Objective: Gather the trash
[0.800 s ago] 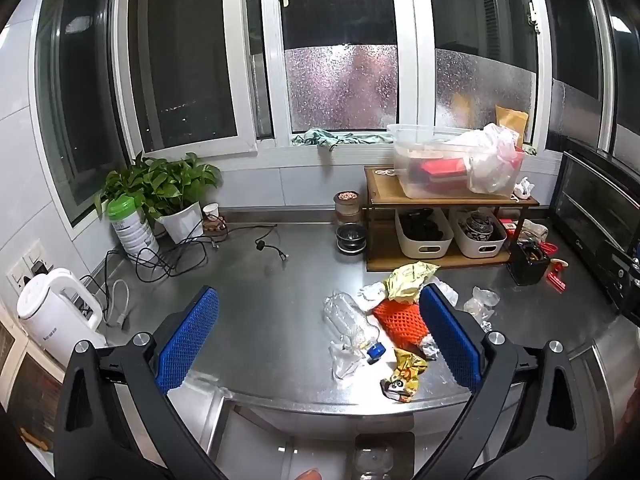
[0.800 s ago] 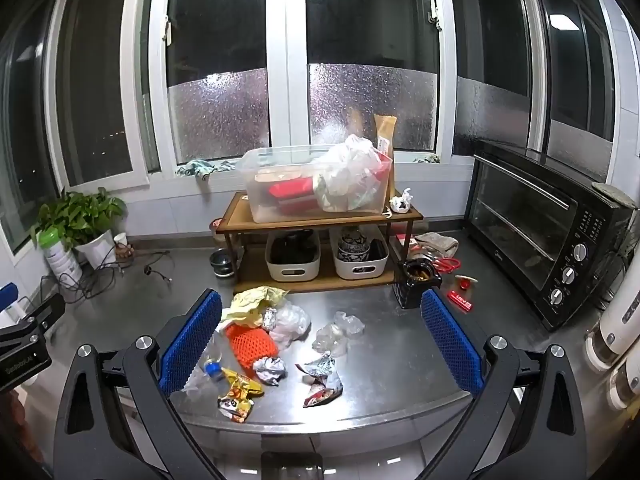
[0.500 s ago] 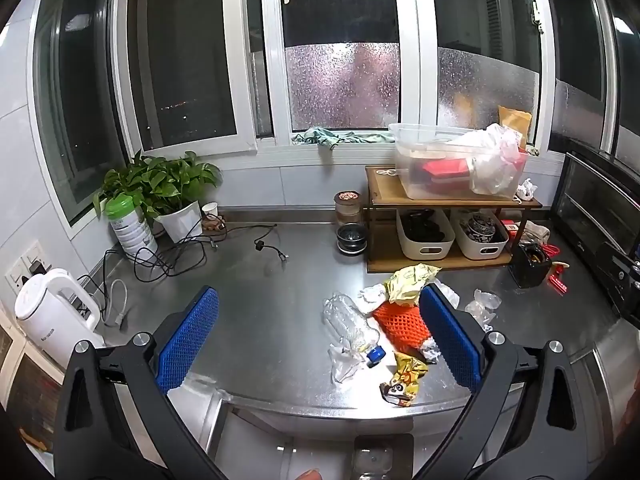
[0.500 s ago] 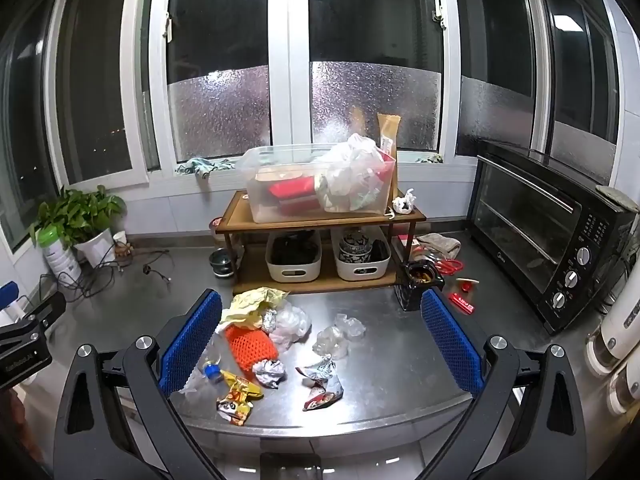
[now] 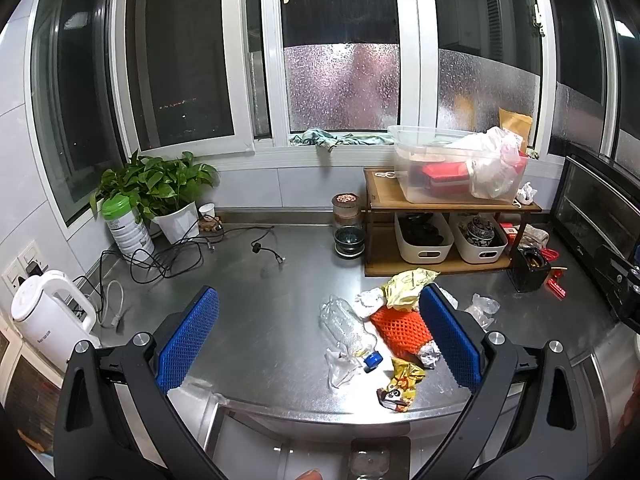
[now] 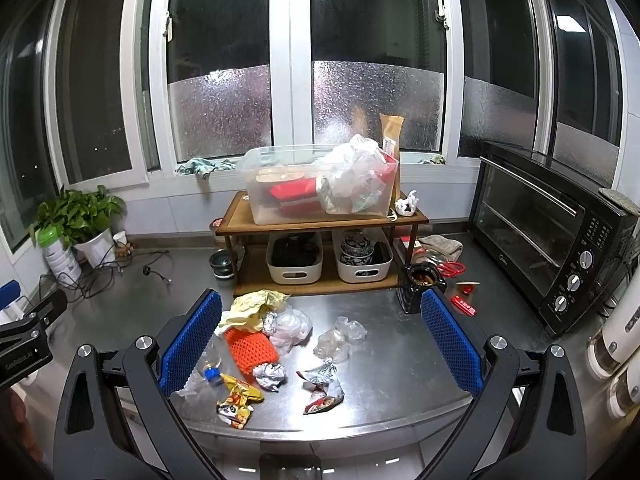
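The task looks not yet begun — all the trash is lying on the steel counter (image 6: 400,360), near its front edge, and no bin or bag for it is in view.

The left gripper (image 5: 318,338) has its jaws wide apart with nothing between them, and it hangs above the counter, apart from the trash. The right gripper (image 6: 320,338) is the same: jaws fully apart, empty, pointing down at the pile.

What is left is everything. In the right view I see a yellow wrapper (image 6: 256,306), an orange net (image 6: 250,350), a foil ball (image 6: 270,376), a crushed bottle (image 5: 348,328) with a blue cap, a snack packet (image 6: 236,398), a torn silver packet (image 6: 322,386) and some clear plastic (image 6: 340,338). These pieces lie close together, some touching — the net is partly under the yellow wrapper.

My judgement is that the first step is to lower one gripper on a single piece, and the pieces nearest the front edge seem easiest.
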